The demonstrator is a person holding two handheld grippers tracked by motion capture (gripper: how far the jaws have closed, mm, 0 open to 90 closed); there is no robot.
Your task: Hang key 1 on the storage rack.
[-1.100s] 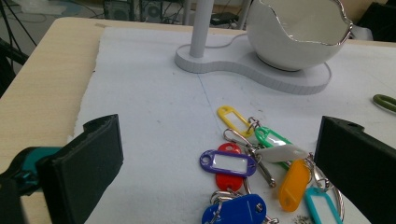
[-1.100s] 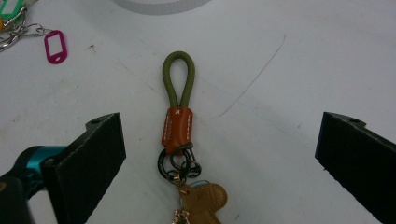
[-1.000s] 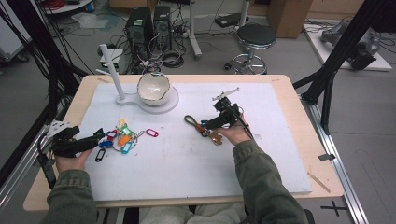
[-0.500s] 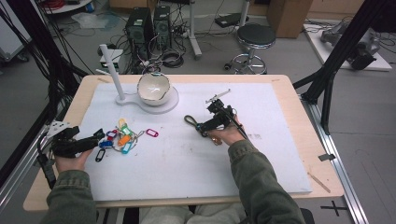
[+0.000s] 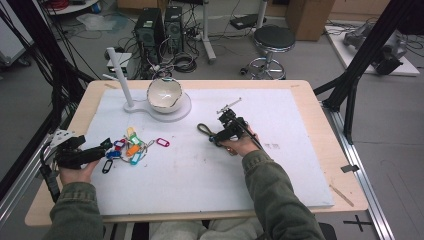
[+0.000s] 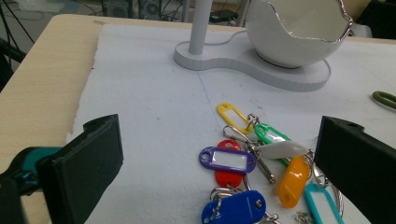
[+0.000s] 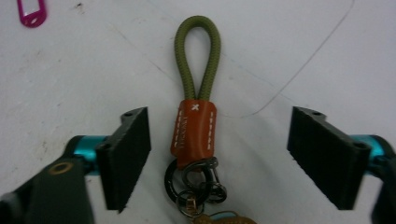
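Meanwhile, at the far left of the surface [image 5: 300,165], I hold the left hand-held gripper [image 5: 102,148] low with its jaws spread wide, pointing at a bunch of coloured key tags [image 5: 131,149] that lies just beyond the jaw tips. From the left gripper view, the yellow tag [image 6: 234,115], purple tag [image 6: 227,159], orange tag [image 6: 293,181] and blue tag [image 6: 234,210] sit between the two black jaws, untouched. Behind them, a white bowl [image 5: 164,94] with a chipped-looking rim rests on a white stand [image 5: 172,112] with an upright post. A single pink tag [image 5: 162,142] lies apart, right of the bunch. Farther right, near the middle of the surface, my right hand-held gripper [image 5: 214,138] hangs over an olive cord keychain [image 5: 204,130], jaws wide and empty. In the right gripper view, its green loop [image 7: 197,56] points away from me, the brown leather sleeve [image 7: 195,130] lies midway between the jaws without touching either, and the dark metal rings [image 7: 196,182] sit nearest the camera.
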